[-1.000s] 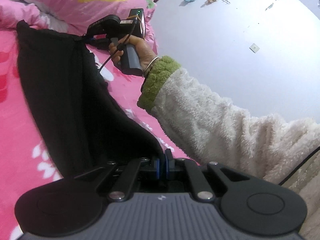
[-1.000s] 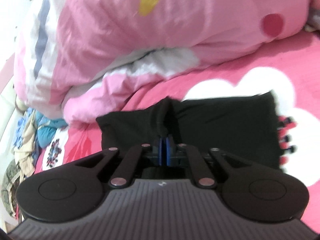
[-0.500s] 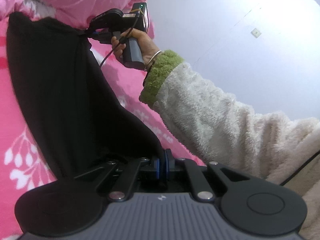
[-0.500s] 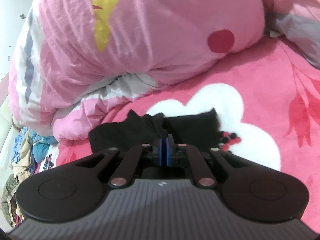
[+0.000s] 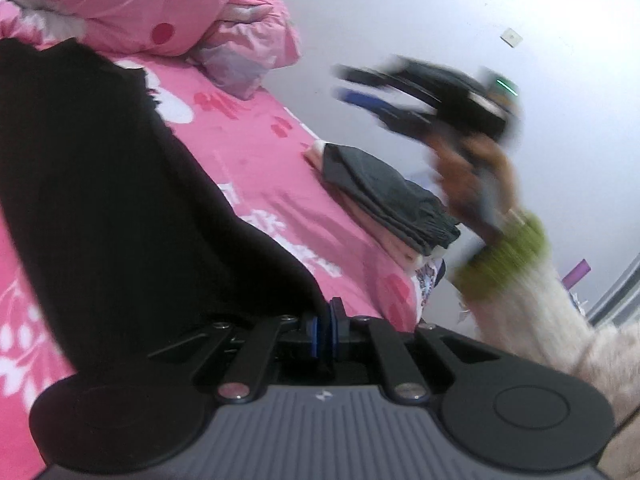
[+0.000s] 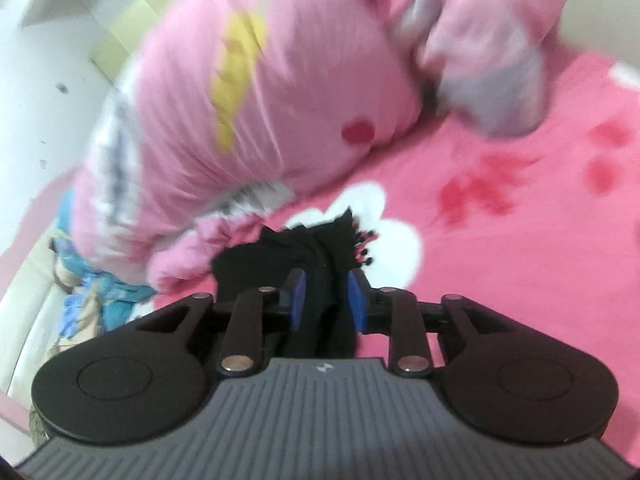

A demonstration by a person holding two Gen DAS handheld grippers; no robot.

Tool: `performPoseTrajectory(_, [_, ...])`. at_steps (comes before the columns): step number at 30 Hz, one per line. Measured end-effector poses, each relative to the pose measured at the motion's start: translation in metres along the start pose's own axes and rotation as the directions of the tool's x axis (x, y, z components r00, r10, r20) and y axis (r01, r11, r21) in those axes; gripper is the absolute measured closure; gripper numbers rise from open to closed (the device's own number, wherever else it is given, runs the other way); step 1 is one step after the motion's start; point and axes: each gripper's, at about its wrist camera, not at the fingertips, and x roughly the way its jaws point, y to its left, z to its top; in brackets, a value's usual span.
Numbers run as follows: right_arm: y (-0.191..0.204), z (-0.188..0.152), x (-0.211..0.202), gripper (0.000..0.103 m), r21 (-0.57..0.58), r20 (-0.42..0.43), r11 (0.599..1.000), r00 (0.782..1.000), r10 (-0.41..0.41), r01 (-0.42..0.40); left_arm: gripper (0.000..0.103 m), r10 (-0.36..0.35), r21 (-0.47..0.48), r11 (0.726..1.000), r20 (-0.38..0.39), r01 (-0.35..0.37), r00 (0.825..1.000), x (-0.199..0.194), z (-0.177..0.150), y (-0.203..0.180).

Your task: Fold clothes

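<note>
A black garment (image 5: 100, 180) lies stretched across the pink bed sheet (image 5: 260, 152). My left gripper (image 5: 325, 320) is shut on its near edge, with the cloth pinched between the blue pads. Blurred by motion, my right gripper (image 5: 352, 84) hangs in the air to the right, off the garment, in a person's hand with a green cuff (image 5: 500, 252). In the right wrist view the right gripper (image 6: 326, 296) has its jaws opening. The black garment (image 6: 320, 240) shows loose in the gap, and the pads do not press on it.
A folded stack of grey and cream clothes (image 5: 384, 196) sits near the bed's right edge. A bunched pink quilt (image 6: 280, 100) fills the head of the bed. Loose clothes (image 6: 92, 292) lie off the bed's left side. A pale wall (image 5: 440, 20) is behind.
The right gripper was shut on the garment's far corner; its jaws have parted and it has swung away to the right and up. The left gripper keeps its hold.
</note>
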Motion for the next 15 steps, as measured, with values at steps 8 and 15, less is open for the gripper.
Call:
performPoseTrajectory(8, [-0.040, -0.121, -0.184, 0.067, 0.126, 0.125, 0.991, 0.990, -0.057, 0.041, 0.096, -0.004, 0.009, 1.000, -0.052, 0.005, 0.999, 0.051, 0.001, -0.026])
performPoseTrajectory(15, [-0.079, -0.223, -0.173, 0.067, 0.321, 0.068, 0.943, 0.991, -0.116, 0.088, 0.060, 0.018, 0.012, 1.000, -0.152, -0.016, 0.988, 0.093, -0.016, -0.048])
